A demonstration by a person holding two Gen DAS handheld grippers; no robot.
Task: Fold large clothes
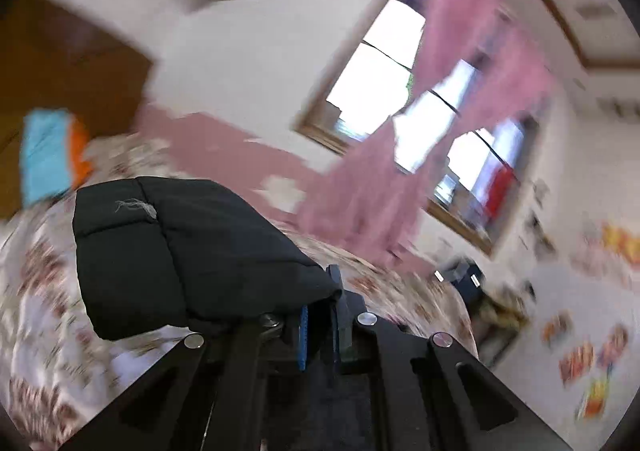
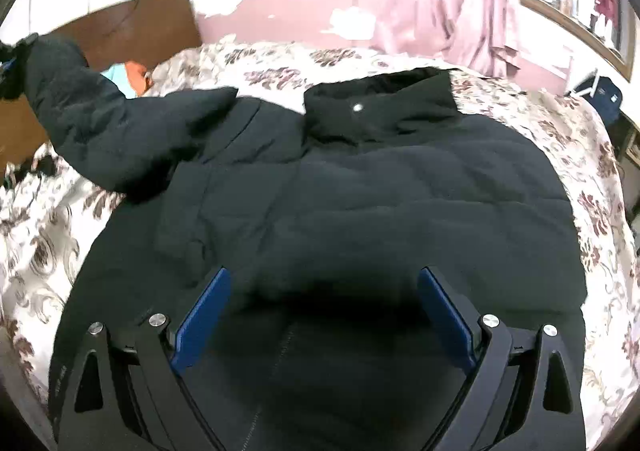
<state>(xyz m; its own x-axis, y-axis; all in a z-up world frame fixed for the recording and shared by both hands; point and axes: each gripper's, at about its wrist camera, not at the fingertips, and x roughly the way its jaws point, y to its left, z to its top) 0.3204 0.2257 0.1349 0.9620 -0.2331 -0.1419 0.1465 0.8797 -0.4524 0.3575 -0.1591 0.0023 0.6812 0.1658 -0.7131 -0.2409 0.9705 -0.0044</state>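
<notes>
A black padded jacket (image 2: 360,187) lies spread on a bed with a floral bedspread (image 2: 48,235), its collar (image 2: 380,103) toward the far wall and a pale snap button visible on it. The body of the jacket lies flat, while the sleeve (image 2: 100,131) on the left side of the right wrist view is lifted off the bedspread and slants up toward the upper left. There the left hand-held gripper (image 2: 10,67) is clamped on the cuff end of that sleeve; in the left wrist view its blue pads (image 1: 304,335) sit pressed close together with the dark quilted fabric (image 1: 192,255) bunched between and above them. The right hand-held gripper (image 2: 324,315) hovers over the lower part of the jacket with its jaws spread wide and nothing between them. A wooden headboard (image 2: 136,27) stands behind the bed, with something blue and orange (image 2: 130,79) beside the raised sleeve. Pink curtains (image 1: 460,99) hang at a bright window (image 1: 380,63).
</notes>
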